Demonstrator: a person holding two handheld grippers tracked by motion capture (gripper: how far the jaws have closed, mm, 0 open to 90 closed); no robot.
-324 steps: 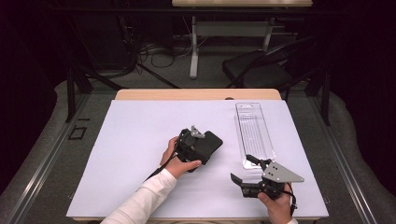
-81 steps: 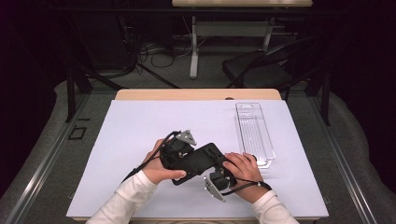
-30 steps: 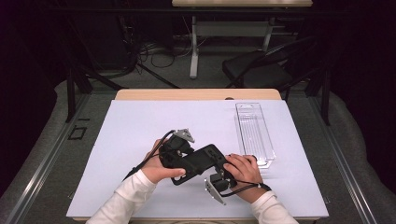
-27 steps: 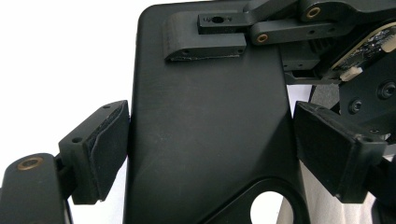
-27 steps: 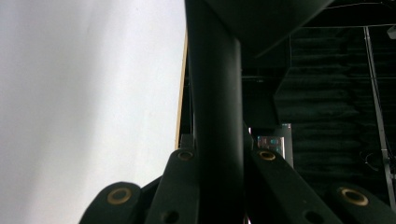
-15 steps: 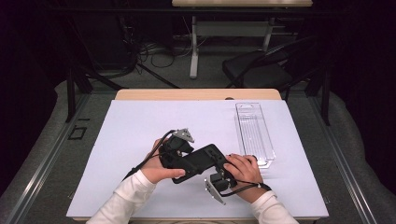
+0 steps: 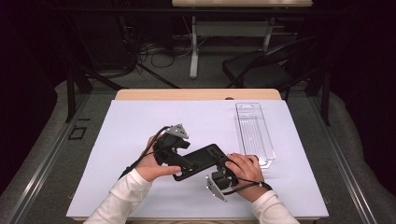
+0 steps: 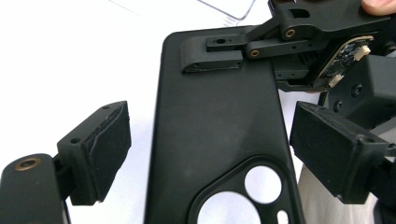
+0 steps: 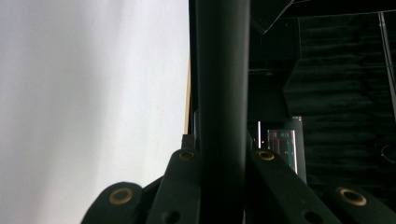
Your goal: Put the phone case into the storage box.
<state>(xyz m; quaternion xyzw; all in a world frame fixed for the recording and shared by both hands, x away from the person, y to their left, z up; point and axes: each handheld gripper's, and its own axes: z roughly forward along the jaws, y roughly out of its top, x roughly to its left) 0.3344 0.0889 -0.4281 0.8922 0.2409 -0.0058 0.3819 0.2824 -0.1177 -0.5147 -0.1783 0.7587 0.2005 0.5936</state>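
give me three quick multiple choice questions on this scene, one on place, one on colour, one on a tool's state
1. Where is the clear tray? A) table's right side B) left edge C) on the floor
2. What colour is the phone case? A) white B) black C) red
3. The right tool is: A) wide open B) lying unused C) shut on the case

1 A: the high view shows it right of the hands.
2 B: black in every view.
3 C: its jaws pinch the case's edge, while the left tool stands open around it.

White mat [image 7: 140,121] open left and far, clear plastic tray [image 7: 254,130] blocking the right side
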